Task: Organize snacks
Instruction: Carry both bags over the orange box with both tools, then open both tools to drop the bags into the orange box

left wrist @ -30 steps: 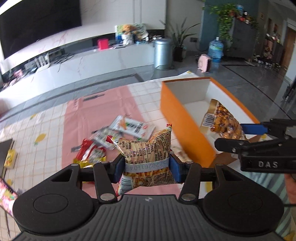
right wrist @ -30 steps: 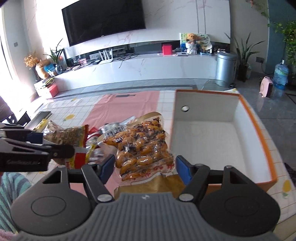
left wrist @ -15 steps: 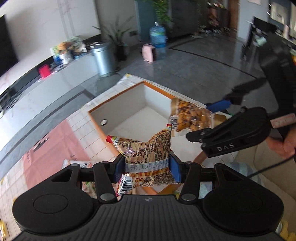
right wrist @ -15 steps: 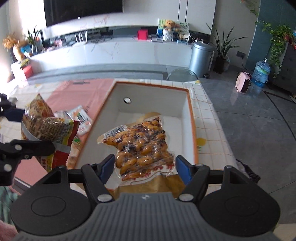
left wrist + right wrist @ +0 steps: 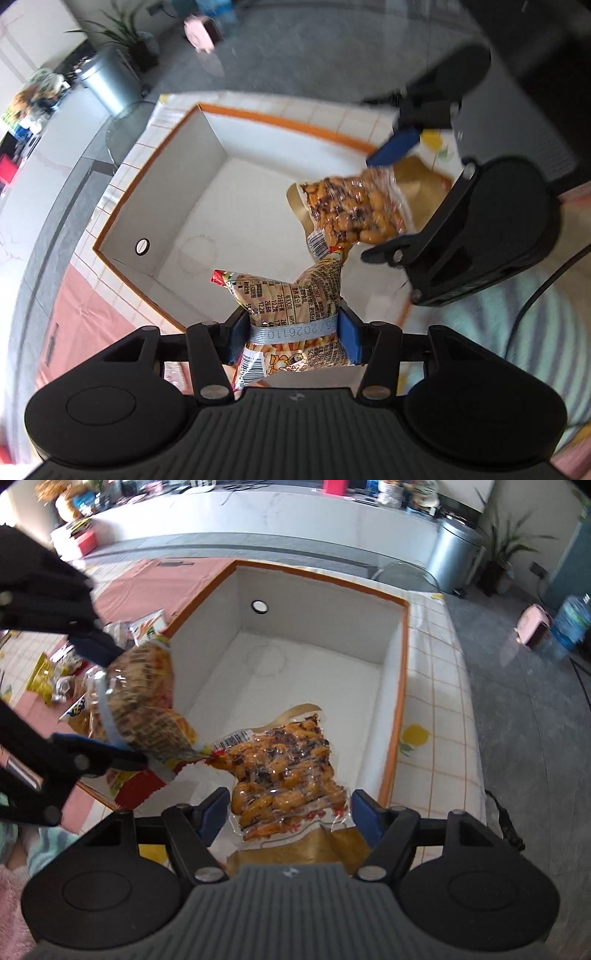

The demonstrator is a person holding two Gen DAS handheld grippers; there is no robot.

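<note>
Two snack packets held above one open box [image 5: 207,155], both pointing steeply down into it. Box: largest item, rectangular, deep, smooth white walls and floor inside, orange outside and along the rim, one round hole in an end wall, a faint circular mark on the floor. Standing on a checked tablecloth [image 5: 436,686] of pale squares with lemon prints and a broad pink band.

Next in size, a flat vacuum-sealed pouch [image 5: 284,771]: clear glossy film over lumpy orange-brown nuggets with dark flecks, a gold card backing, a barcode label at one corner. Hanging over the near end of the box, between the blue pads of the right gripper [image 5: 290,808], jaws spread wide at its edges; a small gap visible at the left pad, so firm contact hard to confirm.

Smaller, a puffy crinkled foil bag [image 5: 291,314]: beige with printed stick shapes, red corner, nutrition text, barcode, a pale date band across the waist. Pinched at that waist by the left gripper [image 5: 291,334], jaws about half spread, over the box's near edge, its tip nearly meeting the pouch.

Loose wrappers [image 5: 55,672] scattered on the cloth beside the box.
</note>
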